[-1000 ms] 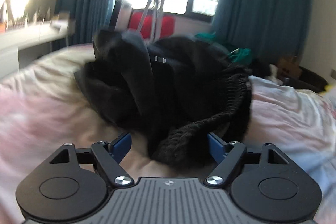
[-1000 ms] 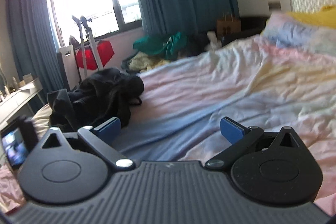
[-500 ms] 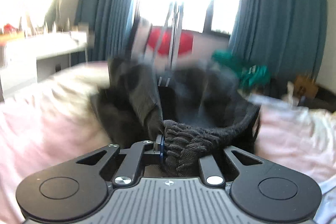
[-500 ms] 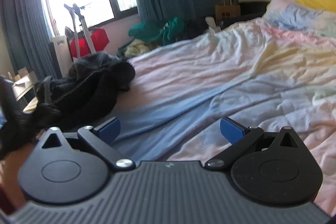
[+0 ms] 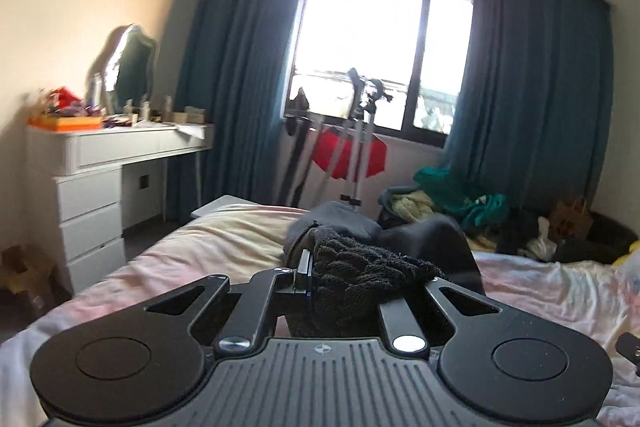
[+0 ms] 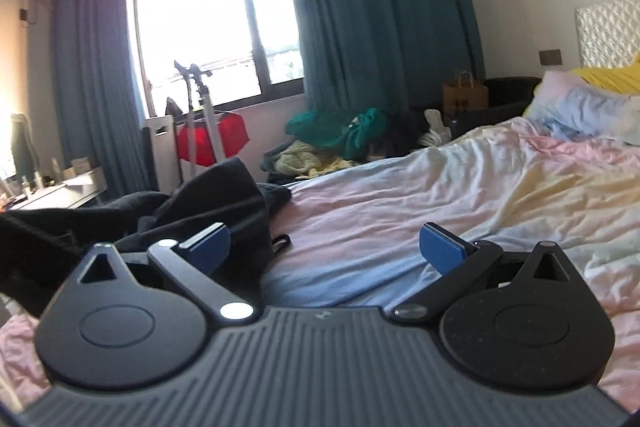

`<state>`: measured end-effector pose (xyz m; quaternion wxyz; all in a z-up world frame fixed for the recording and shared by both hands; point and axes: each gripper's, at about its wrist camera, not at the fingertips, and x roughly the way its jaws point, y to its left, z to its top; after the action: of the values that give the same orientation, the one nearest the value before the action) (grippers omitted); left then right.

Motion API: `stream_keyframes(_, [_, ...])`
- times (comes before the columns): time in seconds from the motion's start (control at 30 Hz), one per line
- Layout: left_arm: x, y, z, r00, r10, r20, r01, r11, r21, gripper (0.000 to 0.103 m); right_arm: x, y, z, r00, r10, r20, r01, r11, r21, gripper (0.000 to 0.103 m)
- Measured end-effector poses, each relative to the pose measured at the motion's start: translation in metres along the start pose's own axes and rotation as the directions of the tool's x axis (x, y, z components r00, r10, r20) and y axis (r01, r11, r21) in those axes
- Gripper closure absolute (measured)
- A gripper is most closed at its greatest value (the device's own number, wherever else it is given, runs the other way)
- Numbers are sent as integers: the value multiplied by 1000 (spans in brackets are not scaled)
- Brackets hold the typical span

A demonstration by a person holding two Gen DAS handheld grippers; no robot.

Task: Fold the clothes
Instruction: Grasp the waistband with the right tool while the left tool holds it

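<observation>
Left wrist: left gripper level, pinching black knit garment; right gripper fingers spread above bed.

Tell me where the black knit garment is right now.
In the left wrist view, the black knit garment is clamped in the left hand-held gripper, raised above the foot of the bed, with the window behind.

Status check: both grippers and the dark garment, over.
Left gripper shut on black garment. Right gripper open, empty, above bedsheet. Nothing blocking.
</observation>
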<state>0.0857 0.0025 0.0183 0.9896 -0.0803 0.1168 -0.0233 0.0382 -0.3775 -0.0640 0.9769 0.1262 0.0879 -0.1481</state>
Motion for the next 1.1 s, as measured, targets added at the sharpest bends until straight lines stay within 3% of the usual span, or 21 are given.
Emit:
stream_keyframes(0.07, [-25, 34, 12, 999, 26, 24, -27, 1000, 5, 94, -7, 6, 3, 999, 42, -21, -42, 999, 14, 0])
stream_keyframes(0.17, [-43, 88, 22, 990, 131, 50, -131, 991, -3, 94, -14, 20, 3, 988, 133, -73, -130, 991, 34, 0])
stream_keyframes(0.27, [-29, 148, 17, 978, 209, -14, -210, 976, -53, 94, -12, 40, -8, 960, 221, -170, -212, 975, 67, 0])
stream_keyframes(0.37, [-4, 192, 0, 962, 251, -106, -259, 962, -81, 94, -3, 68, -33, 887, 339, -314, -334, 940, 71, 0])
stream_keyframes(0.47, [19, 218, -14, 951, 272, -149, -282, 958, -54, 94, 4, 98, -61, 808, 386, -444, -406, 912, 55, 0])
stream_keyframes(0.57, [44, 229, -19, 936, 295, -193, -312, 948, -59, 93, 11, 122, -85, 771, 358, -528, -410, 912, 20, 2])
stream_keyframes(0.67, [72, 220, -35, 922, 320, -218, -341, 938, -66, 93, 23, 133, -102, 782, 291, -552, -372, 928, -38, 17])
stream_keyframes(0.73, [83, 220, -46, 913, 329, -242, -355, 932, -71, 93, 29, 137, -106, 811, 246, -531, -338, 938, -81, 27])
stream_keyframes(0.83, [97, 225, -52, 911, 322, -257, -351, 933, -76, 93, 38, 135, -113, 856, 207, -474, -276, 958, -81, 31])
stream_keyframes(0.9, [98, 225, -52, 911, 318, -263, -349, 934, -78, 93, 43, 132, -114, 880, 225, -418, -264, 964, -37, 33])
stream_keyframes(1.0, [96, 225, -53, 910, 311, -274, -345, 935, -86, 92, 50, 130, -114, 884, 273, -379, -286, 958, 22, 41])
stream_keyframes(1.1, [85, 224, -51, 912, 296, -283, -333, 939, -89, 91, 59, 130, -112, 863, 294, -410, -293, 954, 67, 56])
